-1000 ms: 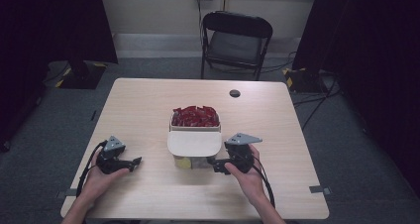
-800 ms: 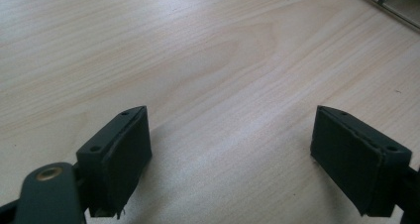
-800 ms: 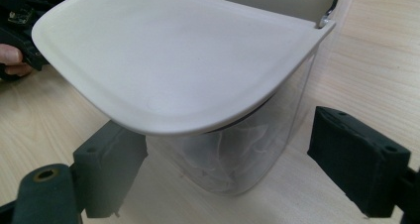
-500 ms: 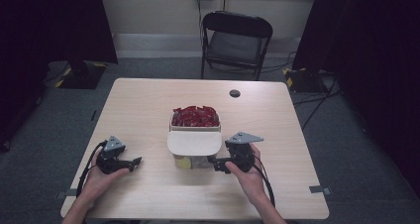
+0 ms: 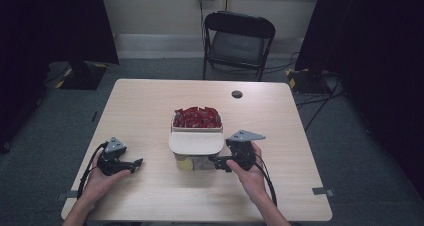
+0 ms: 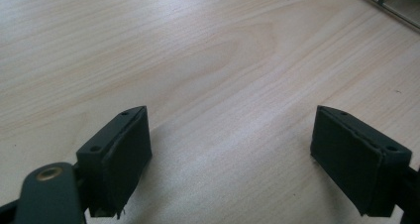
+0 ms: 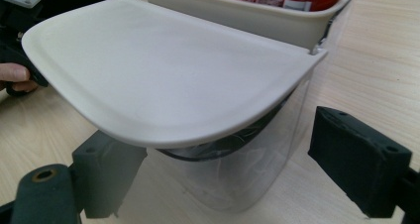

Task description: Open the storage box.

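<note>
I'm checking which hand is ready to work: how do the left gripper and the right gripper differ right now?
The left gripper rests out on bare table, nothing between its jaws; the right gripper sits at the clear container under the white lid, which stands between its jaws. The left one lies apart from the container, the right one right beside it. Both are open and hand-held.

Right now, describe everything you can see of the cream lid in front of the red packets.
The cream lid is a smooth, plastic-looking sheet with rounded corners and a faint raised rim. It lies flat and open, joined at its far edge to the white tub of red packets, above a clear container. The right gripper reaches beneath it, fingers apart.
</note>
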Action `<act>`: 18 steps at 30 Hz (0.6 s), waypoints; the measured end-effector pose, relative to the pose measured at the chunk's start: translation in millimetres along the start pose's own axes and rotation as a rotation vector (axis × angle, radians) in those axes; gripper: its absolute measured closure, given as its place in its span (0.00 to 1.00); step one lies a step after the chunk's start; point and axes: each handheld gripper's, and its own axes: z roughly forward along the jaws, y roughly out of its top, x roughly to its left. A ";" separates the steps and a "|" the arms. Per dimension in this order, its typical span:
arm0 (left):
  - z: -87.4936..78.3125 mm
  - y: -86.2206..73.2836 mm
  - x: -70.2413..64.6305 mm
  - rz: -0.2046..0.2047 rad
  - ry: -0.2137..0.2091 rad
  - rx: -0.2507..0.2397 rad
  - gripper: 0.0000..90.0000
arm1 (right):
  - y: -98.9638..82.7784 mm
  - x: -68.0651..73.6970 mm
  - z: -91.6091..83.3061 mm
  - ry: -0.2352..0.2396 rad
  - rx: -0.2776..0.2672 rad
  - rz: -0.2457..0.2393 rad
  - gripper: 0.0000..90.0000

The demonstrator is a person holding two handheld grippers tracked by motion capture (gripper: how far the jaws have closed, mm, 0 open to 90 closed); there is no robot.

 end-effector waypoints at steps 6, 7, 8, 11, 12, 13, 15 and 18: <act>0.0 0.0 0.0 0.000 0.000 0.000 0.17 | 5.6 -1.2 -0.2 -0.013 -0.015 -0.003 0.16; 0.0 0.0 0.0 0.000 0.000 0.000 0.17 | 6.4 -1.6 -0.3 -0.012 -0.017 0.001 0.16; 0.0 0.0 0.0 0.000 0.000 0.000 0.17 | 6.4 -1.6 -0.3 -0.012 -0.017 0.001 0.16; 0.0 0.0 0.0 0.001 0.000 0.000 0.17 | 10.5 -4.3 -0.4 -0.004 -0.018 0.000 0.16; 0.0 0.0 0.0 0.000 0.000 0.000 0.17 | 11.1 -5.0 -0.2 0.001 -0.014 0.002 0.16; 0.0 0.0 0.0 0.000 0.000 0.000 0.17 | 12.0 -5.5 0.0 0.004 -0.009 0.001 0.16; 0.0 0.0 0.0 0.000 0.000 0.000 0.17 | 12.6 -5.8 -0.1 0.003 -0.010 0.000 0.16; 0.0 0.0 0.0 0.000 0.000 0.000 0.17 | 15.4 -6.7 -0.7 0.002 -0.020 0.008 0.16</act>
